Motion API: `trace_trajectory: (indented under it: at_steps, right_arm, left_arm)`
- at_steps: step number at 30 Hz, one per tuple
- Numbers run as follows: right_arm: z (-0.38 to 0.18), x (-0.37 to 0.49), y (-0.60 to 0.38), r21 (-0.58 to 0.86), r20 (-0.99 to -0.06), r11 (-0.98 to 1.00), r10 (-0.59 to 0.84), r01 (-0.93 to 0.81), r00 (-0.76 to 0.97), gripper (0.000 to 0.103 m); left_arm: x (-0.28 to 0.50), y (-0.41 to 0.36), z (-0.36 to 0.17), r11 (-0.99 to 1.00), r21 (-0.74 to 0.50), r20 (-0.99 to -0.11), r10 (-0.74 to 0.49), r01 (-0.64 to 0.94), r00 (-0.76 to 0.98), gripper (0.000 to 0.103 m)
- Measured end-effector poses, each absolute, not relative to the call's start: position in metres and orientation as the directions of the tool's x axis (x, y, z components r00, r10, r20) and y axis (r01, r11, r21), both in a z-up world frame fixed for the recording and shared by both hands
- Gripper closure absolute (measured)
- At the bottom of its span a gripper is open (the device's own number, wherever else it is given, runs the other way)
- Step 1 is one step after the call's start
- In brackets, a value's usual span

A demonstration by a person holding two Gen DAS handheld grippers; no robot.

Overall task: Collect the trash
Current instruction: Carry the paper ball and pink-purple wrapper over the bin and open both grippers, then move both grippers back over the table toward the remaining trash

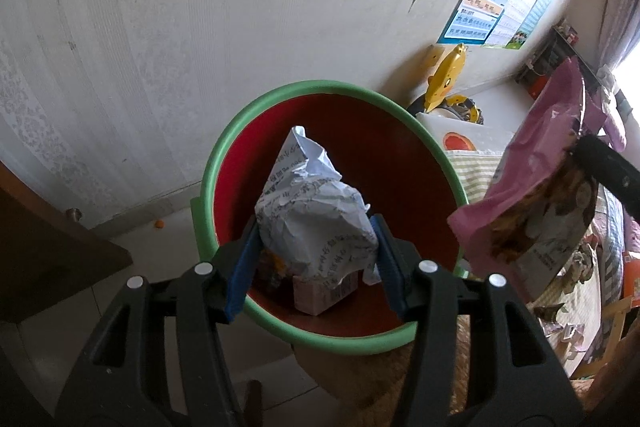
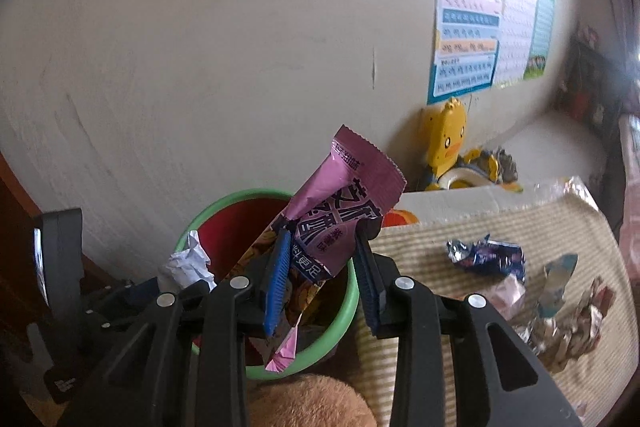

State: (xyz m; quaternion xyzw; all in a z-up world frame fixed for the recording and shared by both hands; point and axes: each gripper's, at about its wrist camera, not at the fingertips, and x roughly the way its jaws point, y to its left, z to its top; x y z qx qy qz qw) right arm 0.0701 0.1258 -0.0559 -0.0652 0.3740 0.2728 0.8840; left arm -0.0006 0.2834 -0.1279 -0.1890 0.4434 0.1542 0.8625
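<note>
A red bin with a green rim (image 1: 224, 163) stands by the wall; it also shows in the right wrist view (image 2: 352, 291). My left gripper (image 1: 316, 263) is shut on a crumpled printed paper (image 1: 316, 211) and holds it over the bin's mouth. A pink carton (image 1: 320, 295) lies inside the bin. My right gripper (image 2: 324, 267) is shut on a pink snack wrapper (image 2: 344, 203) above the bin's right side; the wrapper also shows in the left wrist view (image 1: 532, 171). The crumpled paper (image 2: 188, 263) shows at the bin's left rim.
Several loose wrappers (image 2: 488, 255) lie on the striped mat (image 2: 420, 247) to the right. A yellow duck toy (image 2: 448, 143) and a white box (image 2: 448, 203) stand by the wall. A brown plush (image 2: 304, 403) lies below the bin. Dark wooden furniture (image 1: 48, 247) is at left.
</note>
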Motion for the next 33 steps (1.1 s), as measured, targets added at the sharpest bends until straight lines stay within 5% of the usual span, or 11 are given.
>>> trace_trajectory:
  at_steps: [2,4,6,17,33]
  right_arm:
    - [-0.058,0.068,0.129,0.068,-0.696,0.84,0.427,-0.539,0.578,0.072]
    - [-0.06,0.067,0.13,0.056,-0.695,0.837,0.424,-0.545,0.58,0.054]
    - [-0.06,0.066,0.131,0.051,-0.689,0.834,0.427,-0.549,0.586,0.047]
    - [-0.058,0.059,0.111,0.053,-0.695,0.839,0.421,-0.542,0.583,0.042]
    - [-0.052,0.045,-0.072,-0.003,-0.79,0.935,0.216,-0.356,0.574,0.031]
  left_arm:
    - [0.0,0.284,-0.129,0.881,-0.189,-0.824,0.099,-0.434,0.559,0.051]
    - [0.0,0.284,-0.129,0.88,-0.191,-0.824,0.098,-0.436,0.559,0.048]
    - [0.0,0.286,-0.13,0.875,-0.193,-0.823,0.102,-0.445,0.559,0.037]
    - [-0.003,0.288,-0.131,0.865,-0.218,-0.826,0.083,-0.452,0.558,0.029]
    - [0.007,0.217,-0.105,0.934,-0.177,-0.816,0.036,-0.31,0.576,0.029]
